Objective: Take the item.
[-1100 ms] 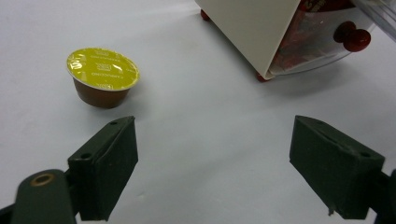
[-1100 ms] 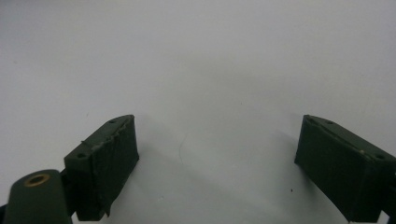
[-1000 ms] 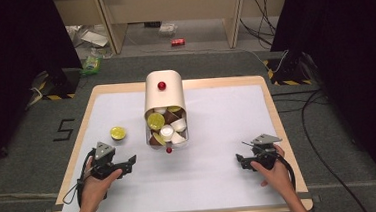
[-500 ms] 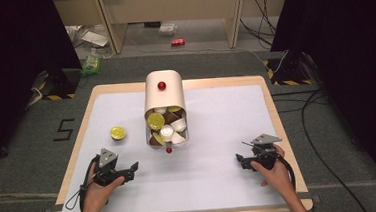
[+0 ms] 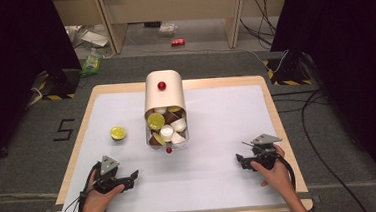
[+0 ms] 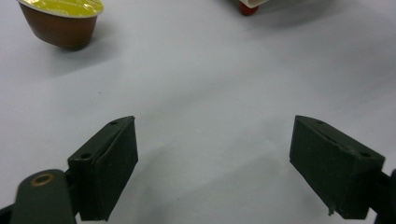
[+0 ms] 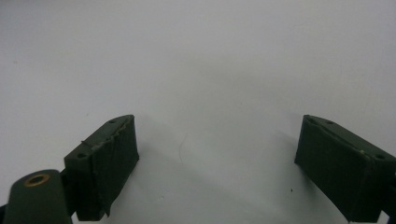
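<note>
Evidently the work turns on the single coffee capsule (image 5: 118,133) standing alone left of centre in the high view, its yellow foil lid facing up and its brown body tapering down to the white table cover (image 5: 217,119). Its axis runs vertically, so it has no real long side across the table; in the left gripper view it (image 6: 63,21) sits at the upper left corner, well ahead of the jaws. Just right of it, at the frame's middle, lies the cream dispenser (image 5: 165,110) on its side, its long axis running from the far edge toward the person, its open mouth toward the bottom of the frame and crowded with more capsules.

My reading is that one capsule has been set out and the hands are idle between moves. The left gripper (image 5: 131,176), at lower left, has its fingers wide apart with nothing between them. The right gripper (image 5: 241,158), at lower right, is likewise spread and empty. Next would likely come a reach into the dispenser's mouth, calling for jaws squared across one capsule's rim.
</note>
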A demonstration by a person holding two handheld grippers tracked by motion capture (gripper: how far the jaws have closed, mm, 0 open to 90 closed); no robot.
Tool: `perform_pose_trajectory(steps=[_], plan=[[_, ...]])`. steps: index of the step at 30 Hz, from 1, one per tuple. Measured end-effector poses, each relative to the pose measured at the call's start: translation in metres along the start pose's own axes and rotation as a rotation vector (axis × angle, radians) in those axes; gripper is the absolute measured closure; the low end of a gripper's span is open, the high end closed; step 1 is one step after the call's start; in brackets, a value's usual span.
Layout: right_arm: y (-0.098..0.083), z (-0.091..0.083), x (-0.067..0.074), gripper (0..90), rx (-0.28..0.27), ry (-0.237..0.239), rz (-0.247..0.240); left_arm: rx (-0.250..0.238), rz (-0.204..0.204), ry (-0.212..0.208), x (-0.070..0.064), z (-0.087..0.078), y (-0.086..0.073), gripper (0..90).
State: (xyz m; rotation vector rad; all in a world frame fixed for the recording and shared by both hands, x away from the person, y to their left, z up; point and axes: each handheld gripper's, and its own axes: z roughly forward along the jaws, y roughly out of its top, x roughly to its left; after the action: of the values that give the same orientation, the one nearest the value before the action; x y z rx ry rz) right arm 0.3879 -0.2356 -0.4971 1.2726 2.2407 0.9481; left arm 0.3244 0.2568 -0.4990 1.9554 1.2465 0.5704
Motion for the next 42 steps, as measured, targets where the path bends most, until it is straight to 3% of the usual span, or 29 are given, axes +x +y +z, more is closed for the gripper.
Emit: perform_pose_trajectory(steps=[4, 13, 18, 22, 33, 42], plan=[[0.0, 0.0, 0.0, 13.1, 0.0, 0.0, 0.001, 0.006, 0.035, 0.025, -0.005, -0.001, -0.003, 15.3], [0.0, 0.0, 0.0, 13.1, 0.0, 0.0, 0.001, 0.027, 0.052, 0.026, -0.013, -0.008, -0.01, 15.3], [0.0, 0.0, 0.0, 13.1, 0.0, 0.0, 0.001, 0.011, 0.028, 0.026, -0.014, -0.011, -0.016, 15.4], [0.0, 0.0, 0.0, 13.1, 0.0, 0.0, 0.001, -0.024, -0.02, 0.023, -0.013, -0.011, -0.023, 15.5], [0.0, 0.0, 0.0, 13.1, -0.001, 0.0, -0.001, -0.102, -0.046, 0.065, -0.019, -0.014, -0.035, 15.7], [0.0, 0.0, 0.0, 13.2, 0.0, 0.0, -0.001, -0.11, -0.048, 0.062, -0.019, -0.014, -0.037, 15.6]])
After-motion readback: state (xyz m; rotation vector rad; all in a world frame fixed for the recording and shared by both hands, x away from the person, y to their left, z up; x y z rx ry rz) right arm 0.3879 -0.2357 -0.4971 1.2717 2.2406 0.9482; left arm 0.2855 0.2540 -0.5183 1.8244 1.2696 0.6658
